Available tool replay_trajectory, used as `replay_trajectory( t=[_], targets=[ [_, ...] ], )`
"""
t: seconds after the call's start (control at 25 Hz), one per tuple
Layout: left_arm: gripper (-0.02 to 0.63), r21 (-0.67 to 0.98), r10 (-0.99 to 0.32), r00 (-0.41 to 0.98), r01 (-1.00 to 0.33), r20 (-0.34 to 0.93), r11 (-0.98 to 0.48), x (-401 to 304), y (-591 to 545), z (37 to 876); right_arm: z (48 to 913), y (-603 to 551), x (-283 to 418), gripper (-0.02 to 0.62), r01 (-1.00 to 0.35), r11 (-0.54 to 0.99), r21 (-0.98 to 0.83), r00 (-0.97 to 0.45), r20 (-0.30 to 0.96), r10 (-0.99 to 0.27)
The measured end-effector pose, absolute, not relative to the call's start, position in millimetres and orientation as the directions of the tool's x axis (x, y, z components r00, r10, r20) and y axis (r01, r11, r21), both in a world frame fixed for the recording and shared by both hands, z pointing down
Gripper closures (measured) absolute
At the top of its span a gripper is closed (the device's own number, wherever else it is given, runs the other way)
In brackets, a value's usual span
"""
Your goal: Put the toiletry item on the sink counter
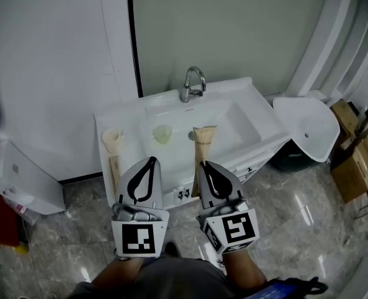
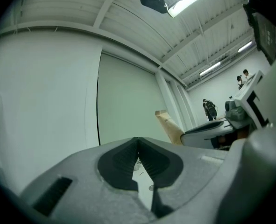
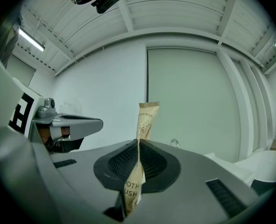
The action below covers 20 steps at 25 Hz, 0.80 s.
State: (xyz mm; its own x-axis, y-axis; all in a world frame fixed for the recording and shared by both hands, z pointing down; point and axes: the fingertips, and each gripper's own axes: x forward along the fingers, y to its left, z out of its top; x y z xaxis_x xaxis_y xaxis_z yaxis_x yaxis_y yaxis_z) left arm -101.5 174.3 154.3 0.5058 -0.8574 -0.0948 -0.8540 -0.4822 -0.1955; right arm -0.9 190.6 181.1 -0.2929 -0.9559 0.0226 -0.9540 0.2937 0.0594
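A tan paper toothbrush packet stands upright, pinched between the jaws of my right gripper, which is shut on it in front of the white sink counter. The packet's top sticks up past the jaw tips, over the basin's front edge in the head view. My left gripper hangs beside it to the left, shut with nothing between its fingers. The packet also shows at the right of the left gripper view.
On the counter's left stand a pale cup and a tan packet; a second cup sits in the basin below the chrome tap. A white lid-like panel and cardboard boxes lie right. A white box stands left.
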Motion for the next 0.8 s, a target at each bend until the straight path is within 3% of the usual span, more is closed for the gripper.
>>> replay_trajectory(
  t=[0.24,0.8],
  targets=[
    [0.595,-0.180,-0.844,0.523,-0.848,-0.122,-0.499,-105,156,152,171,175,-3,0.577,-0.958,0.271,0.096,-0.276,-0.048,-0.960],
    [0.595,-0.170,-0.834,0.551,-0.826,-0.036,-0.538,-71,115,177,194,141,31,0.577,-0.970,0.234,0.058,-0.233,0.021,-0.972]
  ],
)
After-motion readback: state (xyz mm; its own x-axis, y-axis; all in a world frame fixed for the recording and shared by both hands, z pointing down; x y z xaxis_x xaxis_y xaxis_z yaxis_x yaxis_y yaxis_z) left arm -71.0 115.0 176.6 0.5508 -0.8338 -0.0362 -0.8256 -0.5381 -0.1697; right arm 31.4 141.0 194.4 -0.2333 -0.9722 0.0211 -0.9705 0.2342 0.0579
